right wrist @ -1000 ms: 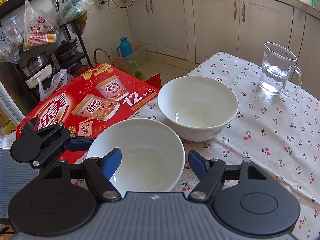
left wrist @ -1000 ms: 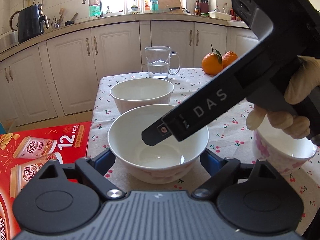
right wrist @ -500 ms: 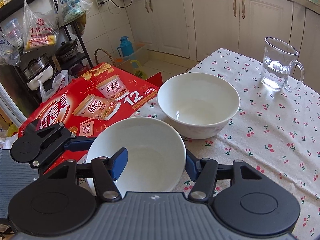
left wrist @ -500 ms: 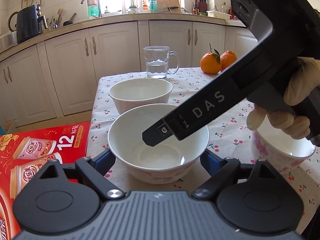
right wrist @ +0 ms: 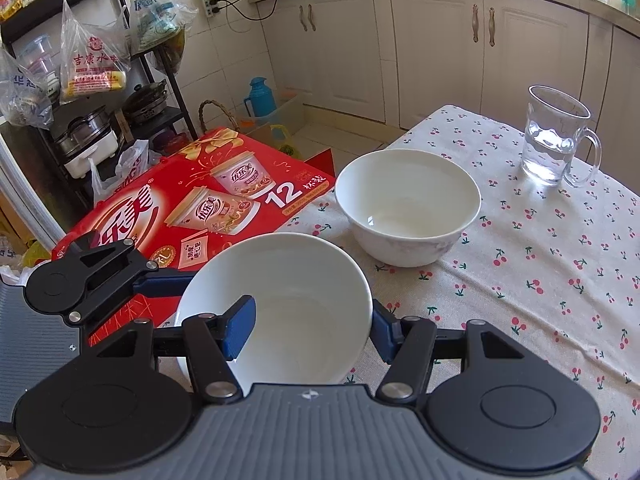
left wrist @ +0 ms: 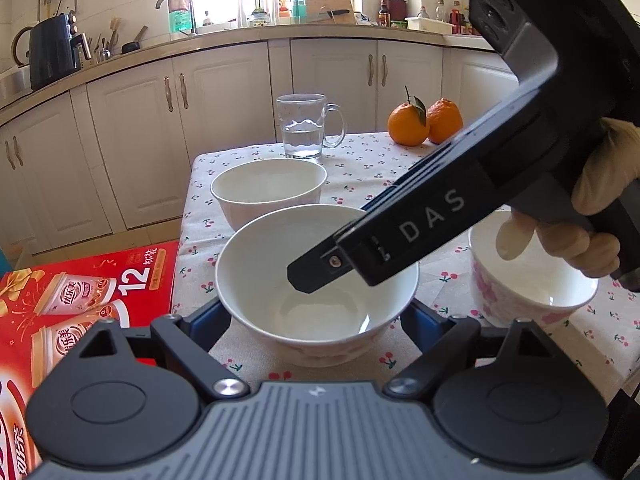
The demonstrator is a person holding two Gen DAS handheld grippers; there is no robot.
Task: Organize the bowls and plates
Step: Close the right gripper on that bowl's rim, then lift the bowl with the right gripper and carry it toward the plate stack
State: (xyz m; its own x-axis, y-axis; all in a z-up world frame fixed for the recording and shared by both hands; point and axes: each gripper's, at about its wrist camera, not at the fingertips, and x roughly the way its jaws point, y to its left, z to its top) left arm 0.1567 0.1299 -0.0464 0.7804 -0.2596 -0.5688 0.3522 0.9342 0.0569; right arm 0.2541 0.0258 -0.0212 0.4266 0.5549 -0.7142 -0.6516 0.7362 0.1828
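- The right gripper (right wrist: 310, 330) has its jaws drawn in on the near white bowl (right wrist: 288, 304): the left blue pad (right wrist: 239, 328) sits inside the bowl against its wall, the right blue pad (right wrist: 383, 334) outside the rim; whether both press firmly is hard to tell from this angle
- From the left wrist view, that right gripper (left wrist: 320, 276) reaches down into the near white bowl (left wrist: 316, 280) from the upper right, held by a gloved hand (left wrist: 576, 236)
- The left gripper (left wrist: 316, 324) is spread wide, its blue pads (left wrist: 210, 322) flanking the bowl's base on either side, close to it but apparently not touching
- The near bowl stands upright at the table's near-left corner on the cherry-print tablecloth (right wrist: 540, 264)
- A second white bowl (right wrist: 408, 208) stands just behind it, apart from it and empty
- A third bowl with pink flower print (left wrist: 532, 292) sits to the right, below the gloved hand
- A glass mug (right wrist: 556, 136) with water stands farther back, and two oranges (left wrist: 424, 122) rest near the far edge
- A red carton (right wrist: 192, 208) printed with cups lies beside the table on the left
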